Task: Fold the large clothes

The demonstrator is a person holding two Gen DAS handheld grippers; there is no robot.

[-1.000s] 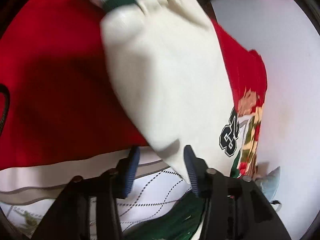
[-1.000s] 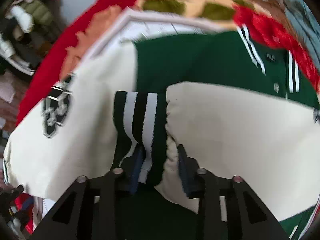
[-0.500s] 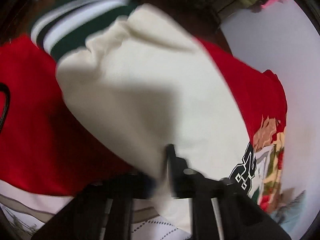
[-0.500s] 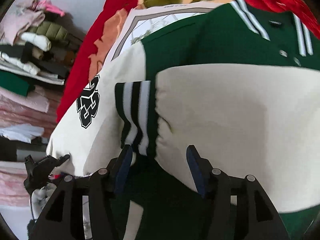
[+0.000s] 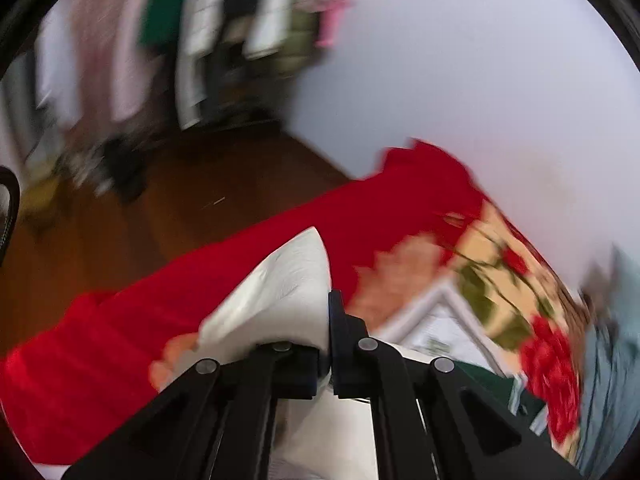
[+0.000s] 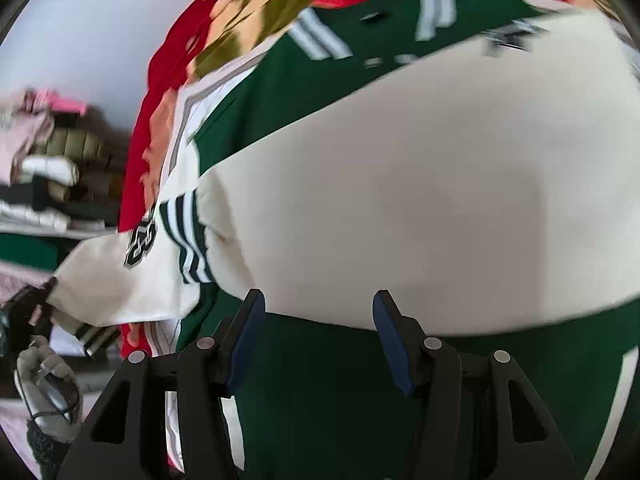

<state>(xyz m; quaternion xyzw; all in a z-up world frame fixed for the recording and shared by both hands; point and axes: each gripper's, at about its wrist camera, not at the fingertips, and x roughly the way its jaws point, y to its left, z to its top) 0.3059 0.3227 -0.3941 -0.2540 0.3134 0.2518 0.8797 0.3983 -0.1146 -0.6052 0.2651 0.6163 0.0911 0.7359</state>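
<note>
Left gripper (image 5: 329, 344): jaws pinching cream sleeve (image 5: 280, 300) of varsity jacket (image 6: 400, 208); right gripper (image 6: 316, 336): jaws standing open, gripping nothing, hovering above jacket.

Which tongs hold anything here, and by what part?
The left tongs are shut on the jacket's cream sleeve, pinching a fold of it. The right tongs stand open above the jacket, holding nothing.

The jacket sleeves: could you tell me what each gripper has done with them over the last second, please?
The left gripper closed on the cream sleeve and lifted it, so its view now takes in floor and wall. The right gripper let go of the striped cuff, opened and slid away along the other cream sleeve. The green jacket body stays spread on the red blanket.
</note>
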